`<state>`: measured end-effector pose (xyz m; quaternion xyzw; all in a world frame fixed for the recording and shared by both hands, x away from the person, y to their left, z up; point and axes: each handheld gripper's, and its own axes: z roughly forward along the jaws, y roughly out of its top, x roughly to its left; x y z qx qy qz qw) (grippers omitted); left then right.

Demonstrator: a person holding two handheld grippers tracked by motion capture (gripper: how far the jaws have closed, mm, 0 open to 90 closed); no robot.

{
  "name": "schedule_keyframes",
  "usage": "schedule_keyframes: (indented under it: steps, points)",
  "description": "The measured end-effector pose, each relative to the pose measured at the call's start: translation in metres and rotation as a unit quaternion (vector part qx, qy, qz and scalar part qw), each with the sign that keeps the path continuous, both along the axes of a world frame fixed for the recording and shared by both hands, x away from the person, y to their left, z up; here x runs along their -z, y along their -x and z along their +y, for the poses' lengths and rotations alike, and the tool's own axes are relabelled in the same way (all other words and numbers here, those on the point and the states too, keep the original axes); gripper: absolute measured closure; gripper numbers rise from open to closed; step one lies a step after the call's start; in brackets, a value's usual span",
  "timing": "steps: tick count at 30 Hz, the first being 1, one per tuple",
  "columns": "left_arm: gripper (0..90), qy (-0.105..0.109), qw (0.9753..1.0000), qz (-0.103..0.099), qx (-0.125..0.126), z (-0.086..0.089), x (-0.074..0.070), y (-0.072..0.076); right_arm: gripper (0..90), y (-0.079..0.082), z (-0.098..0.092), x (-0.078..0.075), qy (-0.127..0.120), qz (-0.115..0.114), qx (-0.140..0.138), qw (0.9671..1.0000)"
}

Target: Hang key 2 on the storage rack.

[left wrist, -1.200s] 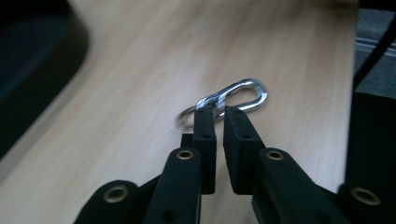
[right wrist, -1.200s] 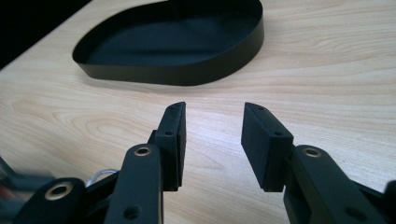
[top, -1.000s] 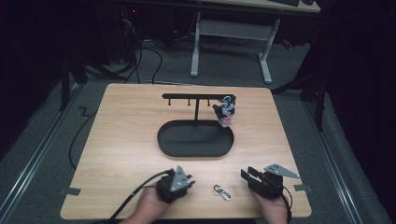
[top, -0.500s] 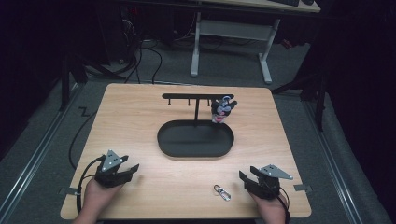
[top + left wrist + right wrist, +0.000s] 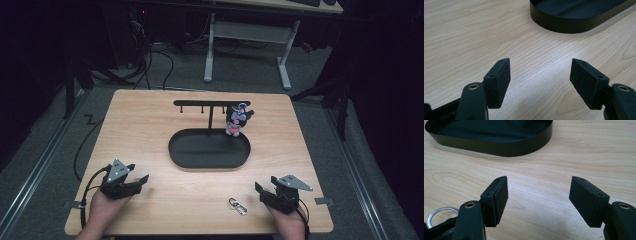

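Left gripper (image 5: 131, 181) low at the table's (image 5: 150, 125) near-left corner, jaws spread wide over bare wood, aimed toward the black oval tray (image 5: 210, 160). Right gripper (image 5: 266, 194) at the near-right, jaws likewise apart, holding nothing. Metal keyring clip (image 5: 238, 205) flat on the wood just beside the right gripper. Small plush figure (image 5: 236, 119), perhaps a keychain charm, hanging from the black rack (image 5: 200, 103) above the tray

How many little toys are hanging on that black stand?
1: a small black and pink plush toy keychain hangs from the right end of the black T-shaped metal stand, above the black oval tray.
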<state>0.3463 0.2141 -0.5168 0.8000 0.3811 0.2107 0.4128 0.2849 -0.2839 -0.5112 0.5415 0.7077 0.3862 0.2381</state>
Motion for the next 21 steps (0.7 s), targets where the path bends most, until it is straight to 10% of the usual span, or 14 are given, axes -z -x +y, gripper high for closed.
schedule_keyframes:
  steps: [13, 21]
  points:
    - [30.0, -0.003, 1.0, 0.0, -0.002, 0.004, 0.001, 0.001, 28.4, -0.011, 0.008, -0.004, 0.043, 0.057, -0.025, 0.9972]
    - [29.4, 0.009, 1.0, 0.002, -0.002, 0.006, 0.0, 0.003, 28.9, -0.013, 0.008, -0.006, 0.097, 0.118, -0.051, 0.987]
